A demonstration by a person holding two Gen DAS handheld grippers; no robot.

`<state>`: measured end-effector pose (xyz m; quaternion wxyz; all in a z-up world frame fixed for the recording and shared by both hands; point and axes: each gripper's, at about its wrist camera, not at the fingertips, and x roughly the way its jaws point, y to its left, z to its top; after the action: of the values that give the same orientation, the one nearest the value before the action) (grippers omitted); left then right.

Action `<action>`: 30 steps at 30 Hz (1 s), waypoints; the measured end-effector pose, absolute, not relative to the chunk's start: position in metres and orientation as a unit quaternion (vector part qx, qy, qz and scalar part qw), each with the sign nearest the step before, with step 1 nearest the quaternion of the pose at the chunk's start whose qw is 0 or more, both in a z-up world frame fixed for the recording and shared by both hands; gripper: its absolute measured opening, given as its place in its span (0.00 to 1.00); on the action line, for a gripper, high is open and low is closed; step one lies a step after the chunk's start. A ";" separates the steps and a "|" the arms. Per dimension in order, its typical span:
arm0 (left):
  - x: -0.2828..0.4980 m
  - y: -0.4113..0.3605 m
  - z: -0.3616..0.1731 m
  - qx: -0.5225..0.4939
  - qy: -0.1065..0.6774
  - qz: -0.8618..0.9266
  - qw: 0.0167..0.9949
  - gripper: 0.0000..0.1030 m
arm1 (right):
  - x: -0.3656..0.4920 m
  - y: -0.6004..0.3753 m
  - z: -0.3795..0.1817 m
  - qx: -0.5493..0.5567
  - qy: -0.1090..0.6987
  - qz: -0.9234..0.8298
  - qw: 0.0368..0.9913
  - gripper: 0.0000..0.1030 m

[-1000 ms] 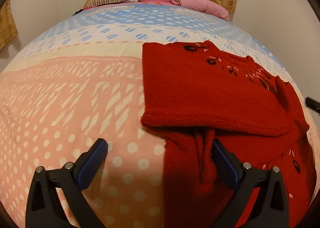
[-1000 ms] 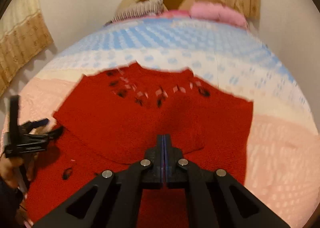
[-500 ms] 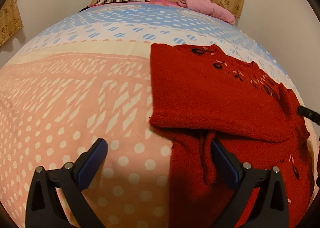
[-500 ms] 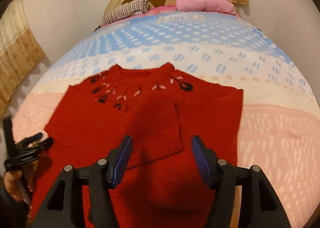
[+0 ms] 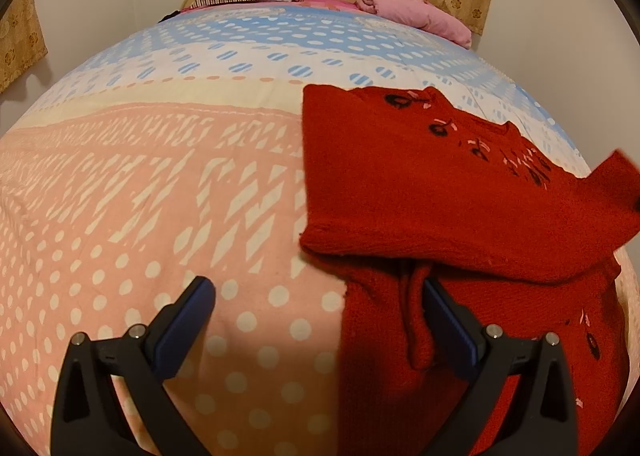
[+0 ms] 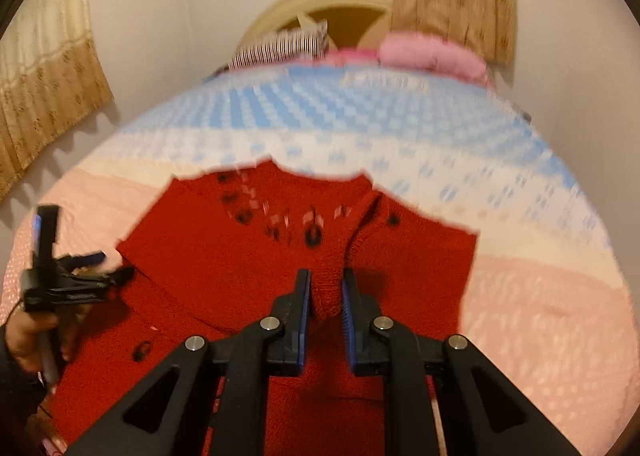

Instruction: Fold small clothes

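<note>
Jaws of the right gripper (image 6: 326,296) have just been closing and now pinch a raised fold of the red knitted sweater (image 6: 288,256), which lies spread on the patterned bedspread (image 6: 540,296) directly ahead of it. The left gripper (image 5: 318,306) stands wide apart and empty, its right-hand finger (image 5: 448,320) over the sweater's lower edge, its other finger over bare bedspread.

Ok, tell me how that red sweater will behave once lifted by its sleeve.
Likely floppy: the red sweater bunches into a ridge where the right gripper pinches its sleeve, so the rest should drape. Its fuzzy knit probably grips the pads. Its folded thickness suggests some sagging weight.
</note>
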<state>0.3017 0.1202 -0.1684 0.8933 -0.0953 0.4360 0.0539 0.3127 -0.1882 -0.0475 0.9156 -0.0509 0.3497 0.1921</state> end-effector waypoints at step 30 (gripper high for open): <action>0.305 0.149 -0.172 -0.148 0.445 0.079 0.880 1.00 | 0.301 -0.255 -0.120 -0.016 0.405 0.126 0.906 0.15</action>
<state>0.3048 0.1494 -0.1716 0.8796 -0.1479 0.4450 0.0795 0.3005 -0.2555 -0.1204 0.9056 -0.0165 0.4048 0.1258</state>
